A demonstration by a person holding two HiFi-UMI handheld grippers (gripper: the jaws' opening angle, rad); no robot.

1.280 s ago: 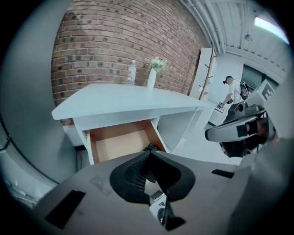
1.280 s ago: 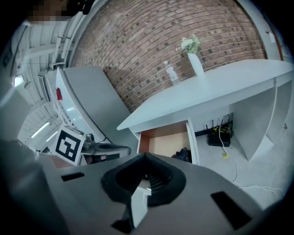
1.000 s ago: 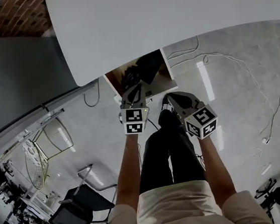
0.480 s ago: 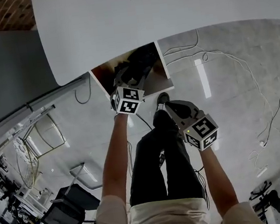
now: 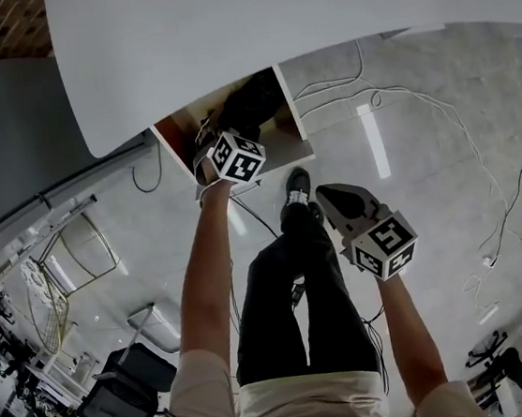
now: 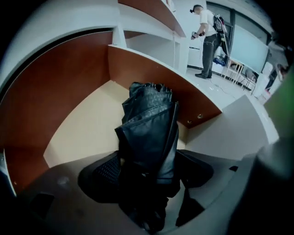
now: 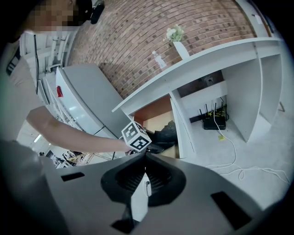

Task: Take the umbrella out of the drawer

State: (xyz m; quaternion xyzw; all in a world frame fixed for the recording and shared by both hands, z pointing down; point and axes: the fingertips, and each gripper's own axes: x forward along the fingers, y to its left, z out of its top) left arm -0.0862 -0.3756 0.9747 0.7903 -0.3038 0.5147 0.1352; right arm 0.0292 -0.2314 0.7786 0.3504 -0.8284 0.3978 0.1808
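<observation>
A folded black umbrella lies in the open wooden drawer under the white desk; in the head view the umbrella is a dark mass inside the drawer. My left gripper reaches down into the drawer. Its jaws have just been opening, and in the left gripper view they stand wide apart with the umbrella's near end between them, not squeezed. My right gripper hangs over the floor right of the drawer, its jaws together with nothing in them.
The white desk top overhangs the drawer. The person's legs and a shoe stand just below it. Cables trail across the floor at right, and a router sits in the desk's recess. A black chair stands lower left.
My left gripper has moved forward and down into the drawer, rolling so its marker cube turned, and its jaws have opened round the umbrella. The right gripper drifted slightly back and to the right.
</observation>
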